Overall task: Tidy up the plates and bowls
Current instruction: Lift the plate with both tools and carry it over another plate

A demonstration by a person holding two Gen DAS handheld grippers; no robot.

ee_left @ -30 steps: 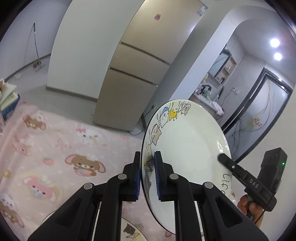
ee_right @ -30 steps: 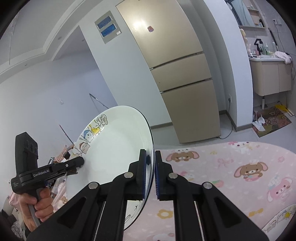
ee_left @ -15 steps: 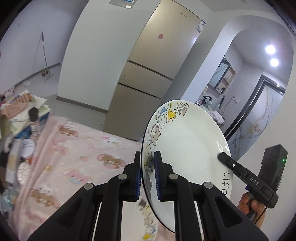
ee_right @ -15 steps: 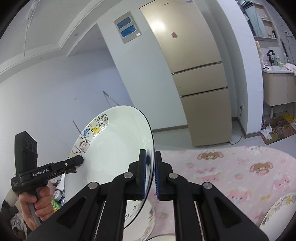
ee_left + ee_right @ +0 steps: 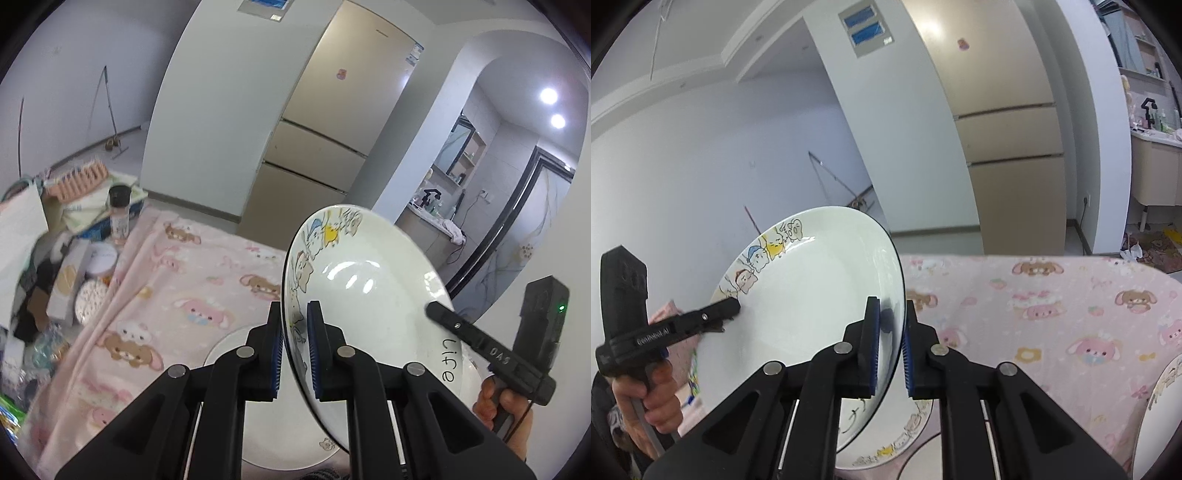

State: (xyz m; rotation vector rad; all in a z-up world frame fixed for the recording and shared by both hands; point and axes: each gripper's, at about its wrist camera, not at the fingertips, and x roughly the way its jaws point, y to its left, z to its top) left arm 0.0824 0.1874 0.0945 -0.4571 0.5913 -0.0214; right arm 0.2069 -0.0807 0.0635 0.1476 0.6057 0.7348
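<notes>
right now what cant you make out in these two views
- Plate lying on the pink cloth: left wrist view, mostly hidden by the left hand-held gripper and the held plate.
- Second flat plate: right wrist view, cut off by the right edge.
- Clutter beside the cloth: left wrist view, blurred, labels unreadable.
- Counter items: right wrist view, too small.

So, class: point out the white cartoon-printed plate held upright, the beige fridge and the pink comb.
white cartoon plate [image 5: 369, 280], left wrist view, its centre.
beige fridge [image 5: 1008, 140], right wrist view, middle door.
pink comb [image 5: 79, 179], left wrist view, its teeth.
</notes>
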